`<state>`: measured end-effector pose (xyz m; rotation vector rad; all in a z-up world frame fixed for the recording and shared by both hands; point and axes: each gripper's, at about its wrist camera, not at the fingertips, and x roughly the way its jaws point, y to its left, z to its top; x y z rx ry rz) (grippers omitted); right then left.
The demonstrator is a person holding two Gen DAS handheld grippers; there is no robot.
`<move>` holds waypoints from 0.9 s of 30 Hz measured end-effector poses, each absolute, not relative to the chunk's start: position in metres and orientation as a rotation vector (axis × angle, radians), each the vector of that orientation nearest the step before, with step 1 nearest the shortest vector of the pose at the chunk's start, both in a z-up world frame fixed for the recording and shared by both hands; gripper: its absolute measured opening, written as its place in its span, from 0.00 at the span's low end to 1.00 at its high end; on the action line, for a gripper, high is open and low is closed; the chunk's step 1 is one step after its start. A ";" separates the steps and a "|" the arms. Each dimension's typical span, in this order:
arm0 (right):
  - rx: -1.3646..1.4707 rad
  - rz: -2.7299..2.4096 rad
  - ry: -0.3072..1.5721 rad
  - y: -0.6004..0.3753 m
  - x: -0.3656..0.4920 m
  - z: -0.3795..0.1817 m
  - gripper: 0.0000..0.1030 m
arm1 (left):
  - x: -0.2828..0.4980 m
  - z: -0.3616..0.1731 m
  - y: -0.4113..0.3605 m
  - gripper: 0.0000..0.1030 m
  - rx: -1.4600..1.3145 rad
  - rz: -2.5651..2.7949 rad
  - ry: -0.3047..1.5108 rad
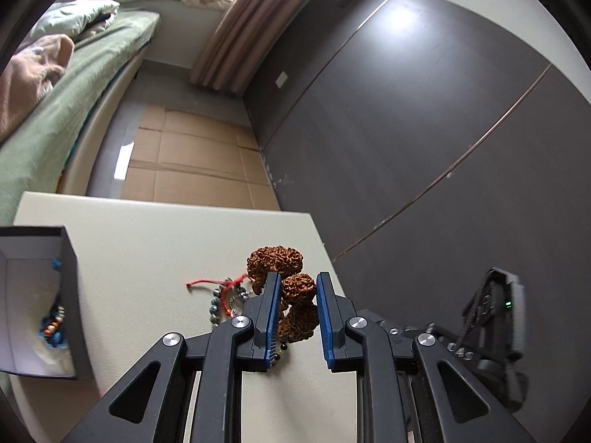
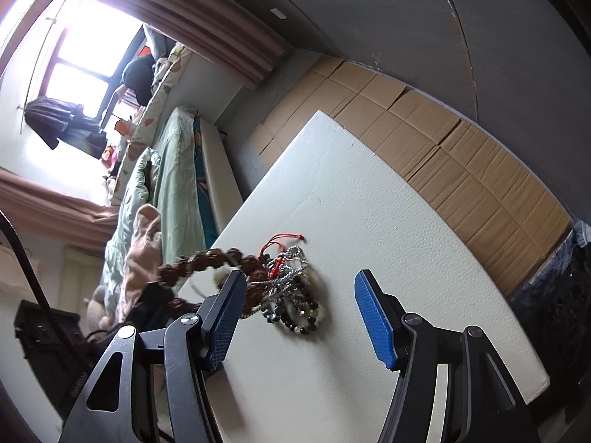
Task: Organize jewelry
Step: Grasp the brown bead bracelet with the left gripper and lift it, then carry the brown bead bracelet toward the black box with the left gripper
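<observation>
While the left wrist view shows the left gripper (image 1: 297, 297) jaws clenched on a bracelet of knobbly brown seed beads (image 1: 295, 291), the open grey box (image 1: 70, 295) sits at nine o'clock; carrying the bracelet there seems next.

From the right wrist view, the right gripper (image 2: 301, 317) jaws stand released over the tangled bead-and-chain pile (image 2: 288, 288) on the white surface (image 2: 369, 203). No writing is legible.

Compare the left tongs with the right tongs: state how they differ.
The left tongs are shut on a bead of the brown seed bracelet; the right tongs stand open and hold nothing. The left tongs carry the bracelet raised off the white board; the right tongs hang over the jewelry pile. Both have blue pads.
</observation>
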<state>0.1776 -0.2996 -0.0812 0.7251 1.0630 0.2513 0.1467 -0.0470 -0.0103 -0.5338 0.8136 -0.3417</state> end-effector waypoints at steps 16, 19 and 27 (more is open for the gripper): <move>0.641 0.298 1.088 -0.271 0.176 -0.083 0.60 | 0.105 0.043 -0.006 0.19 -0.560 -0.359 0.671; 0.620 0.309 1.098 -0.263 0.175 -0.085 0.60 | 0.099 0.052 -0.003 0.19 -0.574 -0.371 0.651; 0.585 0.370 1.119 -0.246 0.166 -0.085 0.60 | 0.112 0.037 0.009 0.19 -0.522 -0.257 0.693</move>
